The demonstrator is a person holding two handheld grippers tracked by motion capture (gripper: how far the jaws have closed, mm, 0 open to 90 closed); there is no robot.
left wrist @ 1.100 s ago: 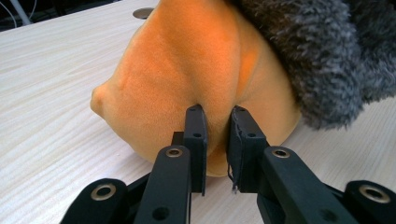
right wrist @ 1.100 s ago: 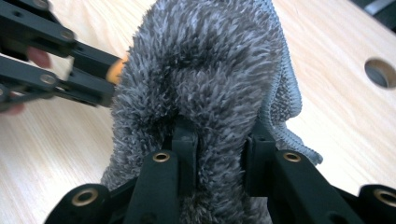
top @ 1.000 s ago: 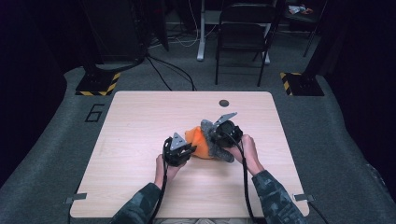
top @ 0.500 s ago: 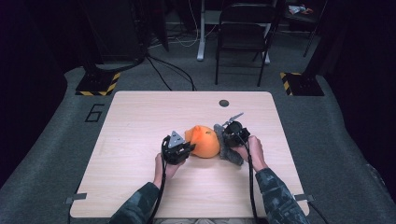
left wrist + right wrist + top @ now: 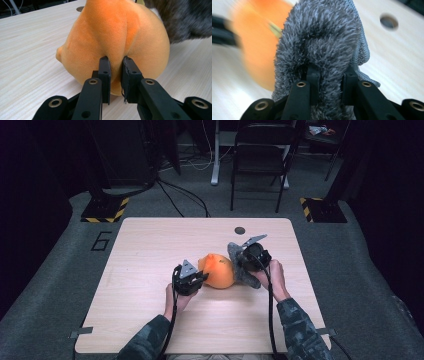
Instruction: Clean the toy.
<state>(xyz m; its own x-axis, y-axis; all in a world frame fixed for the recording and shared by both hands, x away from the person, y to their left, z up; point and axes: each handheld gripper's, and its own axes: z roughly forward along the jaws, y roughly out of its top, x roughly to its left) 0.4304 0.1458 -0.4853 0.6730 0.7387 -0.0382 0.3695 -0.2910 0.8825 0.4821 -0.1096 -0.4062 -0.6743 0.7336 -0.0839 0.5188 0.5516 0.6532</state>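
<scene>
Left hand-held gripper [image 5: 115, 61] pinches the orange plush toy [image 5: 112, 37]; right hand-held gripper [image 5: 329, 71] clamps the grey shaggy cloth [image 5: 324, 37].

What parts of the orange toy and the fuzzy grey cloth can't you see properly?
- Orange plush toy: its far side is hidden by its own body in the left gripper view; in the right gripper view it is a blur.
- Grey cloth: its lower part is hidden behind the right hand-held gripper; in the left gripper view the top edge cuts it off.
</scene>
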